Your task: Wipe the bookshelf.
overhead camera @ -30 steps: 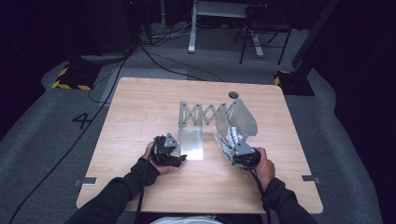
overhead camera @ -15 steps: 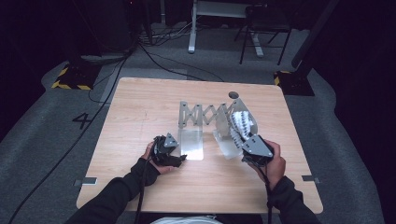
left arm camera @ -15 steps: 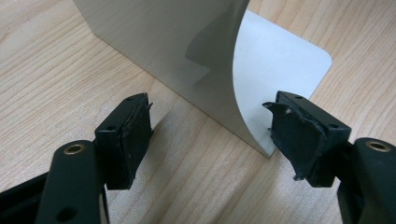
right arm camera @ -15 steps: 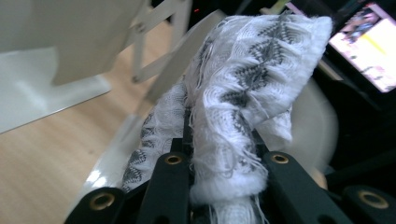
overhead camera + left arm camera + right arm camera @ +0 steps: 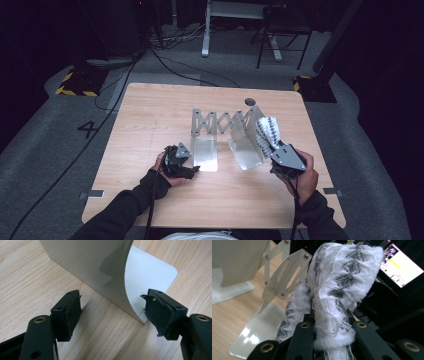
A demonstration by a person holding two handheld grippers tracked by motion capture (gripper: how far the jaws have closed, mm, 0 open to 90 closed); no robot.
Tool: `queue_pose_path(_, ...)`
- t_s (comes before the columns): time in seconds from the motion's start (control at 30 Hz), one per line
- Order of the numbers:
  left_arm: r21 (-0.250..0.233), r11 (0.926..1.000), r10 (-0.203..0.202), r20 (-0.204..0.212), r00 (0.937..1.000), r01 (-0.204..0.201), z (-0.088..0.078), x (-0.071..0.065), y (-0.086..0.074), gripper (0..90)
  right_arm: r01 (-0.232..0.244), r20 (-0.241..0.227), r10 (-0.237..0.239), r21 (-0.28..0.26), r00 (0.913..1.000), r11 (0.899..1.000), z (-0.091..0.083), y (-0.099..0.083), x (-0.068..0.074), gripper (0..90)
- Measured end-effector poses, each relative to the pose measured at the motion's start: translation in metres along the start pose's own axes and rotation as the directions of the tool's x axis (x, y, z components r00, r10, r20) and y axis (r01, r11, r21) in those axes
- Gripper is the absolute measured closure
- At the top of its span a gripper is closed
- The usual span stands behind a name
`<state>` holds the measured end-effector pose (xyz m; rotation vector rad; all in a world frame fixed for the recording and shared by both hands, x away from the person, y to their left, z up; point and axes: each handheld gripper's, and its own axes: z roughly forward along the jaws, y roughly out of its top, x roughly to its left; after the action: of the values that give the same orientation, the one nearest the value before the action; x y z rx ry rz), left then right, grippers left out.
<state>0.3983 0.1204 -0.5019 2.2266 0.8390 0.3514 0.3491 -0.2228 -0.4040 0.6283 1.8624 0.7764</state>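
White-and-grey knitted cloth [image 5: 337,295] is clamped in the right claw [image 5: 274,146], held up off the wooden worktop [image 5: 150,115] just beside the right plate of the metal rack [image 5: 220,122]. The left claw [image 5: 113,307] stands open, low on the worktop, its jaws either side of the rack's left plate edge without pressing it.

A white numeral "4" [image 5: 88,129] is marked on the grey floor [image 5: 45,150], well off to the left of the left hand-held gripper [image 5: 192,169], beyond the tabletop [image 5: 150,115] edge.
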Motion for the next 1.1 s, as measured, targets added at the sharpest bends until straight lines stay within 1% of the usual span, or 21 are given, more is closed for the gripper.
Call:
queue_pose_path(0.03, 0.0, 1.0, 0.0, 0.0, 1.0, 0.0, 0.0, 0.0, 0.0, 29.4, 0.007, -0.006, -0.007, 0.006, 1.0, 1.0, 0.002, -0.001, 0.002, 79.0)
queue_pose_path(0.1, 0.001, 1.0, 0.0, 0.0, 1.0, 0.0, 0.0, 0.0, 0.0, 29.3, 0.006, -0.029, -0.005, 0.034, 0.9996, 0.999, 0.007, -0.004, 0.007, 79.0)
queue_pose_path(0.17, 0.0, 1.0, 0.0, 0.0, 1.0, 0.0, 0.0, 0.0, 0.0, 29.3, -0.004, -0.065, 0.009, 0.082, 0.9978, 0.997, 0.016, -0.01, 0.012, 79.0)
queue_pose_path(0.2, 0.0, 1.0, 0.0, 0.0, 1.0, 0.0, 0.0, 0.0, 0.0, 29.3, 0.01, -0.073, -0.003, 0.098, 0.9973, 0.995, 0.02, -0.013, 0.015, 79.0)
queue_pose_path(0.23, 0.0, 1.0, 0.0, 0.0, 1.0, 0.0, 0.0, 0.0, 0.0, 29.3, 0.01, -0.073, -0.003, 0.098, 0.9973, 0.995, 0.02, -0.013, 0.015, 79.0)
queue_pose_path(0.3, 0.001, 1.0, 0.0, -0.001, 1.0, 0.0, 0.0, 0.0, 0.0, 29.3, 0.017, -0.094, -0.005, 0.135, 0.9955, 0.991, 0.029, -0.02, 0.02, 79.0)
queue_pose_path(0.33, 0.0, 1.0, 0.0, 0.0, 1.0, 0.0, 0.0, 0.0, 0.0, 29.3, 0.021, -0.1, -0.006, 0.143, 0.995, 0.99, 0.032, -0.022, 0.021, 79.0)
queue_pose_path(0.4, 0.001, 1.0, 0.0, -0.001, 1.0, 0.0, 0.0, 0.0, 0.0, 29.3, 0.013, -0.11, 0.005, 0.163, 0.9939, 0.987, 0.039, -0.028, 0.024, 79.0)
queue_pose_path(0.5, 0.001, 1.0, 0.0, -0.001, 1.0, 0.0, 0.0, 0.0, 0.0, 29.3, -0.002, -0.147, 0.035, 0.215, 0.9886, 0.977, 0.055, -0.037, 0.031, 79.3)
queue_pose_path(0.57, 0.001, 1.0, 0.0, 0.0, 1.0, 0.0, 0.0, 0.0, 0.0, 29.3, -0.025, -0.17, 0.067, 0.239, 0.9831, 0.971, 0.064, -0.039, 0.034, 79.6)
queue_pose_path(0.63, 0.0, 1.0, 0.0, 0.0, 1.0, 0.0, 0.0, 0.0, 0.0, 29.3, -0.025, -0.183, 0.072, 0.25, 0.9805, 0.968, 0.071, -0.037, 0.039, 79.8)
queue_pose_path(0.7, 0.001, 1.0, 0.0, 0.001, 1.0, 0.0, 0.0, 0.0, 0.0, 29.4, -0.016, -0.178, 0.061, 0.243, 0.9821, 0.97, 0.076, -0.033, 0.044, 79.8)
queue_pose_path(0.77, 0.0, 1.0, 0.0, 0.0, 1.0, 0.0, 0.0, 0.0, 0.0, 29.4, -0.017, -0.155, 0.052, 0.217, 0.9866, 0.976, 0.075, -0.026, 0.046, 79.8)
queue_pose_path(0.8, 0.0, 1.0, 0.0, 0.0, 1.0, 0.0, 0.0, 0.0, 0.0, 29.3, -0.011, -0.136, 0.039, 0.2, 0.99, 0.98, 0.074, -0.022, 0.045, 79.8)
queue_pose_path(0.87, 0.0, 1.0, 0.0, 0.0, 1.0, 0.0, 0.0, 0.0, 0.0, 29.3, -0.033, -0.115, 0.053, 0.173, 0.9919, 0.984, 0.072, -0.013, 0.039, 79.8)
queue_pose_path(0.9, 0.0, 1.0, 0.0, 0.0, 1.0, 0.0, 0.0, 0.0, 0.0, 29.3, -0.042, -0.101, 0.059, 0.164, 0.9932, 0.986, 0.071, -0.009, 0.036, 79.8)
queue_pose_path(0.93, 0.0, 1.0, 0.0, 0.0, 1.0, 0.0, 0.0, 0.0, 0.0, 29.3, -0.049, -0.096, 0.065, 0.156, 0.9933, 0.986, 0.07, -0.005, 0.034, 79.8)
queue_pose_path(0.97, 0.0, 1.0, 0.0, 0.0, 1.0, 0.0, 0.0, 0.0, 0.0, 29.3, -0.061, -0.088, 0.073, 0.14, 0.9934, 0.988, 0.069, -0.001, 0.03, 79.8)
queue_pose_path(1.03, 0.0, 1.0, 0.0, 0.001, 1.0, 0.0, 0.0, 0.0, 0.0, 29.3, -0.082, -0.055, 0.089, 0.113, 0.9945, 0.99, 0.067, 0.006, 0.021, 79.8)
queue_pose_path(1.07, 0.0, 1.0, 0.0, 0.001, 1.0, 0.0, 0.0, 0.0, 0.0, 29.3, -0.092, -0.047, 0.098, 0.104, 0.9941, 0.99, 0.065, 0.009, 0.018, 79.8)
queue_pose_path(1.1, 0.0, 1.0, 0.0, 0.001, 1.0, 0.0, 0.0, 0.0, 0.0, 29.3, -0.109, -0.033, 0.112, 0.083, 0.9932, 0.991, 0.063, 0.013, 0.012, 79.7)
